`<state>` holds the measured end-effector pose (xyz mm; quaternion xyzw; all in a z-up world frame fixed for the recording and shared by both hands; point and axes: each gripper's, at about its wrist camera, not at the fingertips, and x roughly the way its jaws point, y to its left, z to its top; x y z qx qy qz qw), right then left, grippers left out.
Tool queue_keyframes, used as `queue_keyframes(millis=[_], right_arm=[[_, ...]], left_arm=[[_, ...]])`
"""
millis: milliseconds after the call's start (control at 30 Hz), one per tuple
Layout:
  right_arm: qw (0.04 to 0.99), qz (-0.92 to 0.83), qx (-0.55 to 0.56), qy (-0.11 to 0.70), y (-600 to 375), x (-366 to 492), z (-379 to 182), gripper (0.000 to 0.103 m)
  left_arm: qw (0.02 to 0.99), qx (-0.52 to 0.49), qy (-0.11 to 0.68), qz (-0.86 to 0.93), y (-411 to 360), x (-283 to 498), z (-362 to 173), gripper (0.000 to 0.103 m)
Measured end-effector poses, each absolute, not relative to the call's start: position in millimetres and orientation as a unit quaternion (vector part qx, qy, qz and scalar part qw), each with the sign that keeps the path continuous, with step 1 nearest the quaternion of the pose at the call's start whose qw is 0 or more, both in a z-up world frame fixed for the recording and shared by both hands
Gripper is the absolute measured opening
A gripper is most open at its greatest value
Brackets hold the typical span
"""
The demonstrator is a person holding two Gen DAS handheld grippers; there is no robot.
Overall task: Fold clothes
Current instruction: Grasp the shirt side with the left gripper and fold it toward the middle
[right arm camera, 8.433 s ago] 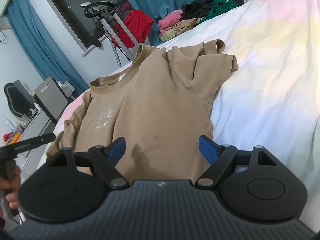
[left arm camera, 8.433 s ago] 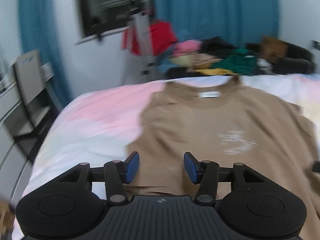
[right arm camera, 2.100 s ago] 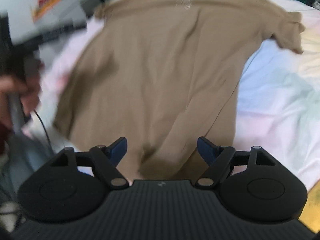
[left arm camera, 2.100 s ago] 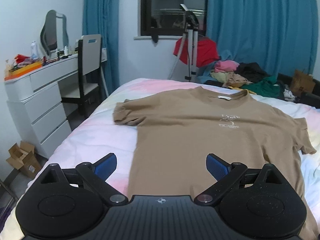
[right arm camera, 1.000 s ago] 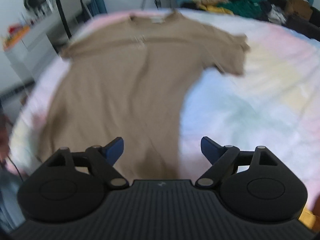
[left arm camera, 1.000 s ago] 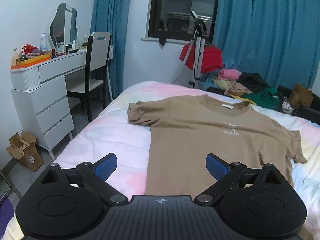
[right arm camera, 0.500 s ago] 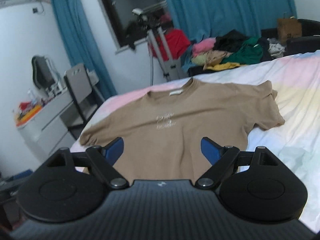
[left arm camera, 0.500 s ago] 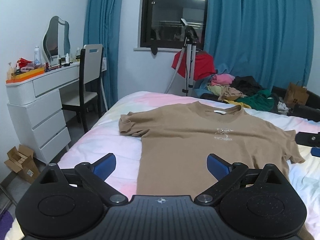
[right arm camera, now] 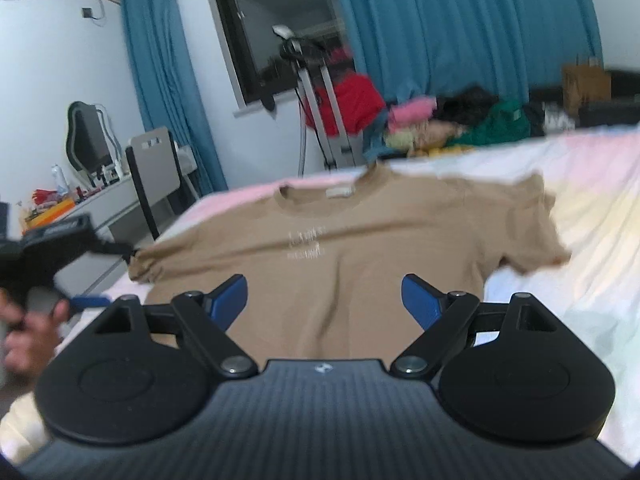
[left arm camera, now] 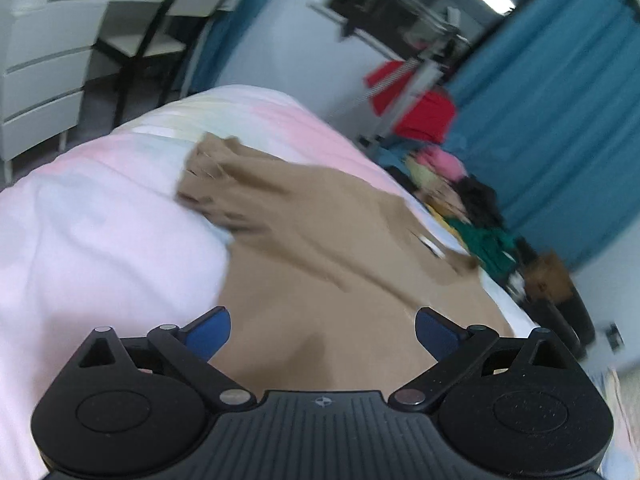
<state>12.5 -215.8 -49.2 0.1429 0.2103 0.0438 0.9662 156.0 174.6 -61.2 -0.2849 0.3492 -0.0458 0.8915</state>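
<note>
Spread flat on pastel tie-dye bed (right arm camera: 592,240): tan cotton T-shirt (right arm camera: 360,248), soft, light. Above its hem, left gripper (left arm camera: 322,330) and right gripper (right arm camera: 323,298), jaws wide, empty. Likely best pinched at hem corners.

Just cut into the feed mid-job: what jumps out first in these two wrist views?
A tan T-shirt lies spread face up across the pastel bed, collar toward the window, both sleeves out. The right claw hangs open over its lower half, and the left claw is open above the shirt near its left sleeve. Behind the bed, a heap of unfolded clothes sits before the blue curtains.
</note>
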Motion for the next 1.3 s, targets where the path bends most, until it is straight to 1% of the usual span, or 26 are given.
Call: queue_keyframes(millis=[100,200,233,300,433,567,600,633,667,700,733,767,800,833,900,1033,1133,1233,1300], right_arm=[[0.958,0.047,0.168,0.23,-220,26,-60,0.086],[0.945,0.042,0.201,0.255,-228,37,-74,0.086],[0.939,0.041,0.215,0.265,-232,41,-78,0.086],[0.931,0.041,0.236,0.274,-238,46,-88,0.086],[0.922,0.035,0.252,0.292,-248,65,-105,0.086],[0.926,0.036,0.249,0.281,-252,83,-115,0.086],[0.928,0.038,0.25,0.273,-253,84,-117,0.086],[0.93,0.04,0.25,0.265,-254,85,-118,0.086],[0.93,0.042,0.252,0.263,-255,86,-120,0.086],[0.929,0.046,0.256,0.262,-256,87,-121,0.087],[0.929,0.048,0.26,0.26,-258,87,-121,0.087],[0.928,0.05,0.264,0.259,-259,88,-121,0.087],[0.928,0.05,0.266,0.258,-259,88,-120,0.087],[0.927,0.05,0.268,0.257,-260,89,-120,0.087],[0.927,0.05,0.271,0.255,-262,88,-118,0.086],[0.925,0.044,0.289,0.244,-272,78,-112,0.086],[0.923,0.032,0.301,0.237,-280,72,-106,0.086],[0.922,0.013,0.3,0.243,-286,70,-104,0.086],[0.917,0.003,0.304,0.257,-290,74,-109,0.086]], left_arm=[[0.892,-0.297,0.341,0.002,191,195,-86,0.1],[0.887,-0.285,0.356,0.071,207,227,-109,0.096],[0.889,-0.293,0.344,0.071,212,233,-112,0.098],[0.895,-0.301,0.321,0.07,219,244,-116,0.098],[0.914,-0.267,0.301,0.056,208,273,-115,0.095],[0.92,-0.232,0.309,0.067,200,310,-116,0.094],[0.923,-0.219,0.31,0.069,197,317,-114,0.09],[0.925,-0.206,0.311,0.071,194,323,-112,0.083],[0.927,-0.199,0.308,0.076,192,325,-109,0.078],[0.929,-0.19,0.308,0.08,190,329,-107,0.06],[0.93,-0.181,0.308,0.084,188,332,-106,0.039],[0.93,-0.17,0.313,0.084,185,335,-103,0.032],[0.932,-0.166,0.312,0.081,181,337,-97,0.022],[0.934,-0.162,0.31,0.077,177,339,-92,0.015],[0.943,-0.148,0.29,0.066,168,334,-76,0.015],[0.963,-0.044,0.262,0.053,125,324,-34,0.014],[0.972,0.015,0.233,0.027,82,315,-3,0.014],[0.974,0.041,0.222,-0.012,29,306,16,0.014],[0.972,0.053,0.225,-0.036,-11,306,18,0.014]])
